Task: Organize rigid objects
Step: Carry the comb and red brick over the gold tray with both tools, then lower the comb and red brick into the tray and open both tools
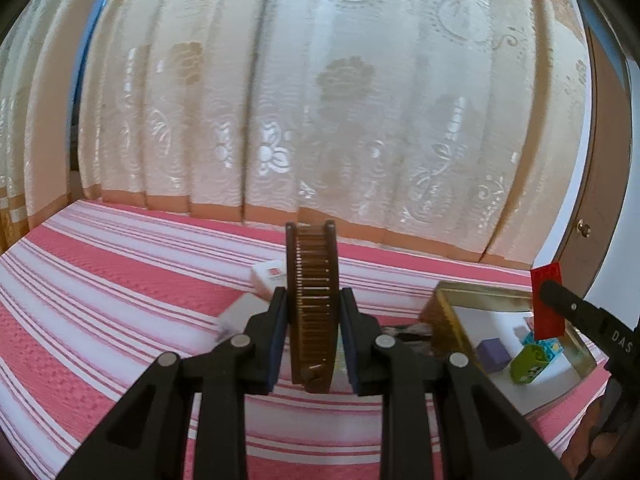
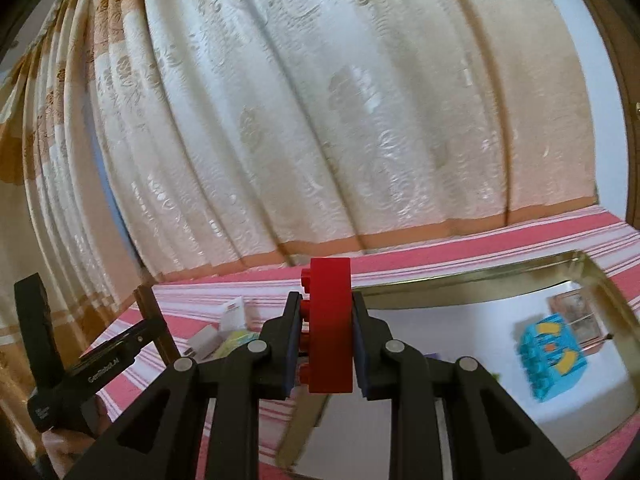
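Observation:
My left gripper [image 1: 313, 320] is shut on a brown folding comb [image 1: 312, 276], which stands upright between the pads above the striped bed. My right gripper [image 2: 327, 332] is shut on a red toy brick [image 2: 331, 312], studs facing left, held just left of a gold tin tray [image 2: 460, 278]. In the left wrist view the red brick [image 1: 546, 304] hangs over the tray's [image 1: 444, 304] far right rim. The tray holds a purple block [image 1: 494, 354], a green block [image 1: 528, 364] and a cyan block [image 2: 554, 356]. The comb [image 2: 154, 316] shows edge-on at the left of the right wrist view.
A pink and white striped bedspread [image 1: 120, 280] covers the surface. Small white boxes [image 1: 269, 276] lie behind the comb, a yellow-green item [image 2: 238, 340] beside them. A cream patterned curtain [image 1: 320, 100] hangs behind the bed. A brown door [image 1: 600, 220] stands at right.

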The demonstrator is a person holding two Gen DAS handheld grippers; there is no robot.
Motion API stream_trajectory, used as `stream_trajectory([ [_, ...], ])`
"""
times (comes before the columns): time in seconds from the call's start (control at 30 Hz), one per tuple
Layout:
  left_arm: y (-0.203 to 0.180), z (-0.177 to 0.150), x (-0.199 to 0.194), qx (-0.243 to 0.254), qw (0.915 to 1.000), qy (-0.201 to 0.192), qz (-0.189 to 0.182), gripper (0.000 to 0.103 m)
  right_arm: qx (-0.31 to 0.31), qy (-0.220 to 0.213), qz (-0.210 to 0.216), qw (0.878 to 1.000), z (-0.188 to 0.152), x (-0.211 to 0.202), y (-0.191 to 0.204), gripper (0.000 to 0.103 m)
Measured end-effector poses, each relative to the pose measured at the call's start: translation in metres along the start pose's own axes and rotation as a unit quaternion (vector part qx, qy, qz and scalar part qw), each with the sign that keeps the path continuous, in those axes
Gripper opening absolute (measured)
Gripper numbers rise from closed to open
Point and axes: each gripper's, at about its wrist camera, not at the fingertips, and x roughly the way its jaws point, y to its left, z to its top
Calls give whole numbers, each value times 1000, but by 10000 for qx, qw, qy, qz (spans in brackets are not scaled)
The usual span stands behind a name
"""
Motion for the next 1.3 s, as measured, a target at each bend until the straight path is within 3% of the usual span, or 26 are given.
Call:
stream_trajectory([
  [0.7,-115,8,12,444,9976,-97,-523,24,272,-572,-776,9950,25,-45,-102,25],
  [0.9,-146,6,15,569,9954,-85,-763,24,63,-746,-1183,9902,32,-54,-118,25],
  [1.3,-208,-7,43,906,9884,328,-1171,24,98,-352,-1588,9866,38,-41,-160,25],
])
